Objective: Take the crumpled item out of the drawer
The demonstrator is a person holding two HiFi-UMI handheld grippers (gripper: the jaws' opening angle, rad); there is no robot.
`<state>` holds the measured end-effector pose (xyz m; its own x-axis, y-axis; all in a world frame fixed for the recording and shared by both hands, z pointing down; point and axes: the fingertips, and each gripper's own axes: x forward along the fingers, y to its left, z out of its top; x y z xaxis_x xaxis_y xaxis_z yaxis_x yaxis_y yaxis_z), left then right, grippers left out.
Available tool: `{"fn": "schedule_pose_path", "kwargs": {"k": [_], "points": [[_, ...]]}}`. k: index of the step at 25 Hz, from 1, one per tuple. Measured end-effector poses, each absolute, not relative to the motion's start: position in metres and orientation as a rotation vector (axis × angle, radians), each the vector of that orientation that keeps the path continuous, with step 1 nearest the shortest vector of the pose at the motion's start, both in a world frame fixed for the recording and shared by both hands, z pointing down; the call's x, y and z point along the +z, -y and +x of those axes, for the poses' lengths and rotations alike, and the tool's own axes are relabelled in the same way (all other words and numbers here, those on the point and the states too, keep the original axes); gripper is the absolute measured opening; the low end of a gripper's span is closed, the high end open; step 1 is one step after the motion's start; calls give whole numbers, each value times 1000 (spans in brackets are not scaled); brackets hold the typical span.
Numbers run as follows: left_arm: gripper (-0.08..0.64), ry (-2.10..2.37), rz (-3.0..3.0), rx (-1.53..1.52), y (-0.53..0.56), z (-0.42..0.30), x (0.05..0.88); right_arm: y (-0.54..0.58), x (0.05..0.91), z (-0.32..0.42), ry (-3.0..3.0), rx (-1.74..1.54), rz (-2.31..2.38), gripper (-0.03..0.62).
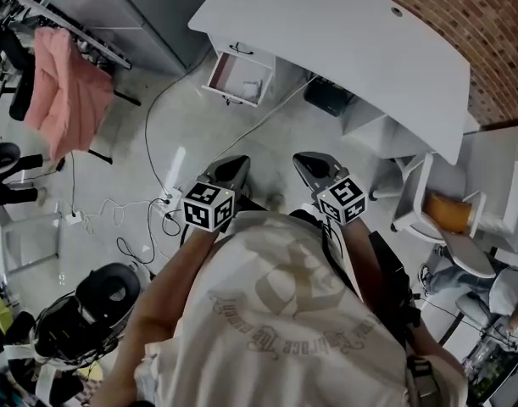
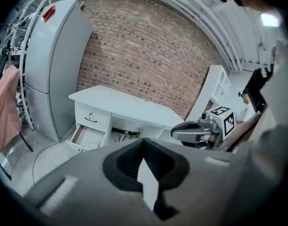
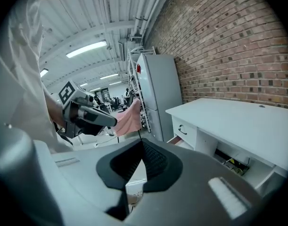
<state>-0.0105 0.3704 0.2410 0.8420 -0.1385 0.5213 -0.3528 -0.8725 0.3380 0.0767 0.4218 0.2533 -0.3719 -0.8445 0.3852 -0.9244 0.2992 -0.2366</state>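
In the head view a white desk [image 1: 343,41] stands ahead with its lower left drawer [image 1: 233,91] pulled open. A small crumpled white item [image 1: 251,88] lies inside. Both grippers are held close to my body, well short of the drawer. My left gripper [image 1: 231,166] is shut with nothing in it, and so is my right gripper [image 1: 309,164]. The left gripper view shows shut jaw tips [image 2: 144,140], the desk [image 2: 120,105] and the open drawer [image 2: 85,136] beyond. In the right gripper view the gripper [image 3: 143,142] is shut, with the desk [image 3: 228,117] to its right.
A grey fridge [image 2: 49,69] stands left of the desk against the brick wall [image 2: 148,51]. A pink garment [image 1: 64,91] hangs on a rack at the left. Cables and a power strip [image 1: 165,200] lie on the floor. A white chair [image 1: 445,219] is at the right, a black bag [image 1: 331,96] under the desk.
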Motion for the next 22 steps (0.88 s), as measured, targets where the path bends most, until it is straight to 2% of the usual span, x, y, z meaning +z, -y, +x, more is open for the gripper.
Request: {"fn": "schedule_pose_path", "kwargs": {"k": [8,22], "points": [[3,459,2605,674,-367,-27,225,-412,242,69,2423,589,1610,8],[3,448,2630,638,-361,-15,225,-405,246,89,2384,592,1656,8]]}}
